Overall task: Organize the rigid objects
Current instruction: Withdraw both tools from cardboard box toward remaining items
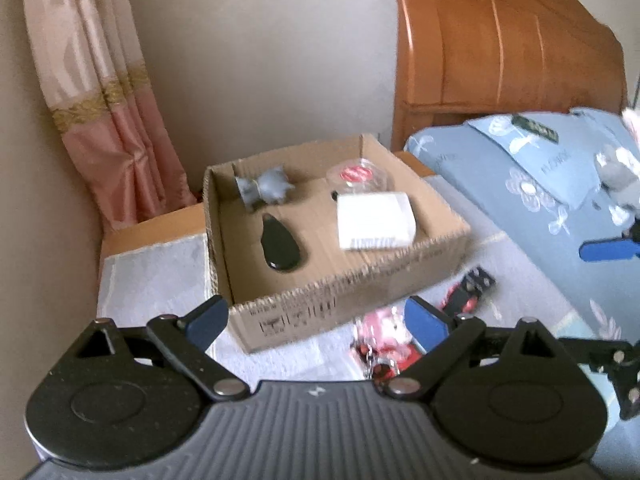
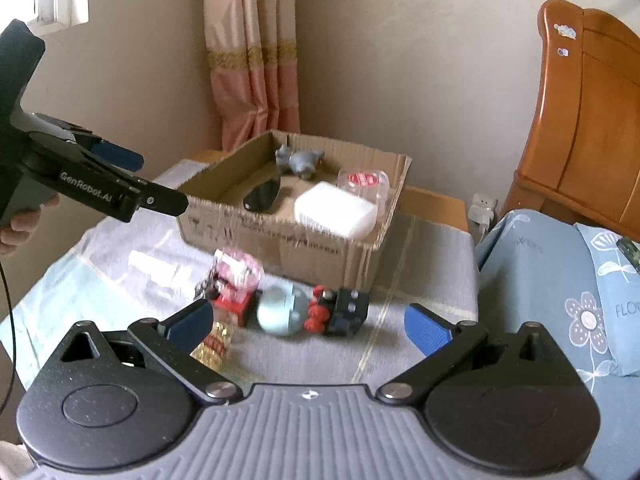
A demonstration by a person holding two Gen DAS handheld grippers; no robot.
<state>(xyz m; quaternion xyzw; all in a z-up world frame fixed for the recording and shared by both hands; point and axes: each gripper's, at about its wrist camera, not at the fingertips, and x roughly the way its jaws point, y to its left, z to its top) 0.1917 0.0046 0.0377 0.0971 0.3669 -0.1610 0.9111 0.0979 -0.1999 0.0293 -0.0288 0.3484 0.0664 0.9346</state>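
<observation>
Grey woven cloth covers the bench (image 2: 420, 264), bearing a corrugated cardboard box (image 2: 304, 240) with a glossy black teardrop fob (image 1: 279, 249) inside. Before the box lies a round pale-blue toy (image 2: 280, 310). Left claw (image 1: 318, 320) and right claw (image 2: 308, 320) both gape, released and empty.

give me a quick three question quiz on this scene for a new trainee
1. True or false: the cardboard box already has things inside it.
2. Multiple choice: where is the round pale blue toy? A) inside the box B) on the cloth in front of the box C) on the bed
3. Fill in: both the left gripper and the right gripper are ____ and hold nothing.

Key:
1. True: a black oval case, a white packet, a grey figure and a clear tub with a red label lie inside.
2. B
3. open
</observation>
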